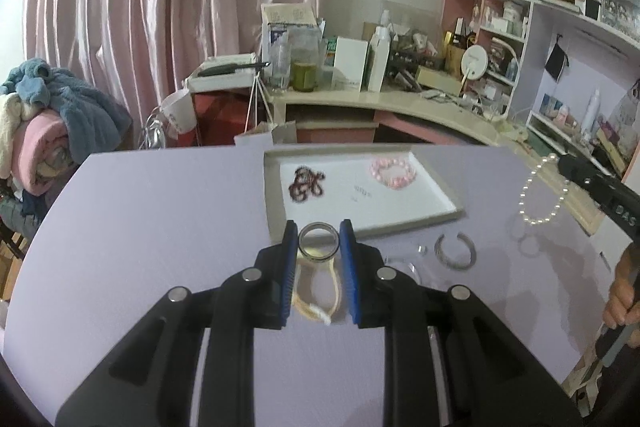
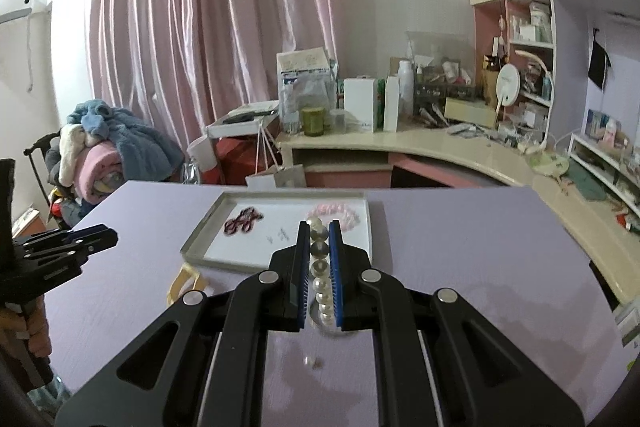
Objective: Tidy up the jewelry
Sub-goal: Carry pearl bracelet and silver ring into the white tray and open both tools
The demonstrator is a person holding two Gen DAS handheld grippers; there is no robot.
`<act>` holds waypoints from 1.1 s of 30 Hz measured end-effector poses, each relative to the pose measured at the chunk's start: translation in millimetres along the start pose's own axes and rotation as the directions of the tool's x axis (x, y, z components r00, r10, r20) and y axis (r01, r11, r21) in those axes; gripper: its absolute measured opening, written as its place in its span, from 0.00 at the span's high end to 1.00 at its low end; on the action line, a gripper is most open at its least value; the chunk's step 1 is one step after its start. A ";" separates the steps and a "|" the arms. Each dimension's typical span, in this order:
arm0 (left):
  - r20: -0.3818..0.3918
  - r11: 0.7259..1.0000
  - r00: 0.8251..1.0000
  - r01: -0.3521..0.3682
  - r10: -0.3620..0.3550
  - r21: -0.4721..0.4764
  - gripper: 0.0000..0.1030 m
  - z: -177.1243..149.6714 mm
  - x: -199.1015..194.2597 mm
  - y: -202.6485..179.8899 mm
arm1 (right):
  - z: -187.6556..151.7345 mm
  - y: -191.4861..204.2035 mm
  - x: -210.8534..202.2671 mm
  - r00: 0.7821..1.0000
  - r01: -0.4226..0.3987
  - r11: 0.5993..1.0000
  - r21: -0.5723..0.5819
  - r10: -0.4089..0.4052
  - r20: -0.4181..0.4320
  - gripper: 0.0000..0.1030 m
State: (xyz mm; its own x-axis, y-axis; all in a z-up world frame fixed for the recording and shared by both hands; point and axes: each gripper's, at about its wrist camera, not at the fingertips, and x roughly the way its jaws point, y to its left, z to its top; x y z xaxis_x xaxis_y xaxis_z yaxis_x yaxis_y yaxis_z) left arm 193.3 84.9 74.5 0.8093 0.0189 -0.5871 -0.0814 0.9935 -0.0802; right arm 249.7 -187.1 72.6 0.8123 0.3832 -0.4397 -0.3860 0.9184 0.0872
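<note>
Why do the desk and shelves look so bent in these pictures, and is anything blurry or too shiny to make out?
Both wrist views curve straight edges near the frame, with dark corners: that is fisheye distortion. In the left wrist view the ring in the left gripper is sharp. In the right wrist view the pearl bracelet in the right gripper is clear; the pink curtain shows glare streaks.

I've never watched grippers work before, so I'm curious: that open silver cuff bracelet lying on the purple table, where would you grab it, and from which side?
Probably from above, pinching the silver cuff across its closed curved band on the near side, one finger inside the loop and one outside. It lies flat on the table, and its gap faces the tray, so the far side offers nothing to pinch.
</note>
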 end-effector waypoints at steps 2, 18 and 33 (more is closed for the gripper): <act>0.007 1.000 1.000 0.012 -0.012 -0.004 0.79 12.5 5.4 2.7 | 9.2 1.3 12.2 1.000 -0.002 1.000 0.006 0.002 0.000 0.90; -0.070 0.998 0.995 0.064 -0.066 -0.031 0.79 62.1 99.0 9.2 | 5.6 11.5 163.3 0.967 -0.083 0.993 0.084 0.101 -0.235 0.91; -0.121 0.997 0.990 0.072 -0.075 -0.034 0.79 66.4 152.6 8.6 | 2.4 -9.2 186.1 0.961 -0.070 0.992 0.108 0.096 -0.260 0.63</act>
State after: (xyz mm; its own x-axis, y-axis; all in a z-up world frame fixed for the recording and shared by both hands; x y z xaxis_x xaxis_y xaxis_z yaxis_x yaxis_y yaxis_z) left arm 354.8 103.8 37.7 0.7369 -0.0698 -0.6724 -0.0425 0.9879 -0.1491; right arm 405.5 -124.1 -7.9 0.6294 0.4308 -0.6467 -0.3928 0.8945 0.2136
